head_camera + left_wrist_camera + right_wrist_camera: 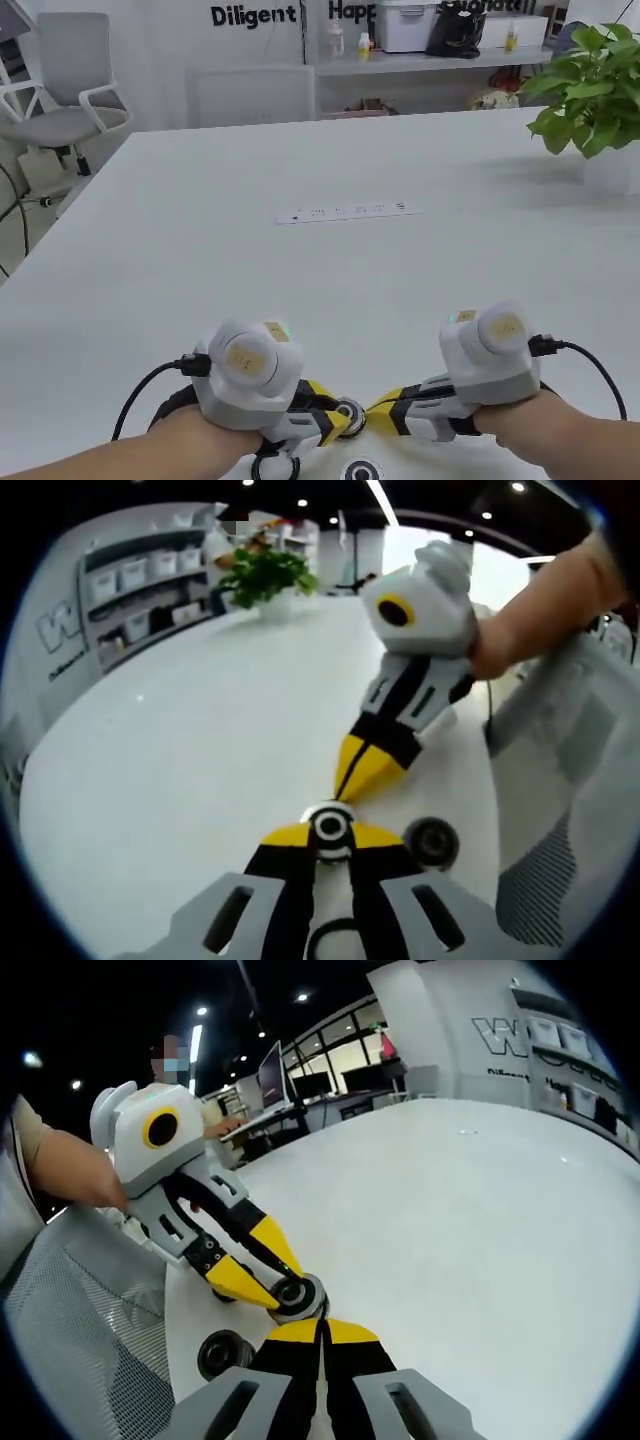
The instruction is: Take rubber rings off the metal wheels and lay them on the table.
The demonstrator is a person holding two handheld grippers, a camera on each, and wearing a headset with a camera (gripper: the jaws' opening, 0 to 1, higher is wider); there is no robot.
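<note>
Clamping a metal wheel (298, 1297) between the yellow tips of the left gripper (331, 834), jaws drawn tight around it. Meeting that wheel with the right gripper (322, 1324), jaws pressed together, tips touching its rim; pinching anything there, cannot tell. Leaving a second wheel (225, 1353), dark rubber ring (409, 842) on it, lying on the white table (330, 280) just beside both tips. Facing a potted plant (590, 85) far beyond the right gripper.

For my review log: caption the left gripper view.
Left hand-held gripper grips a metal wheel; right hand-held gripper touches it.
</note>
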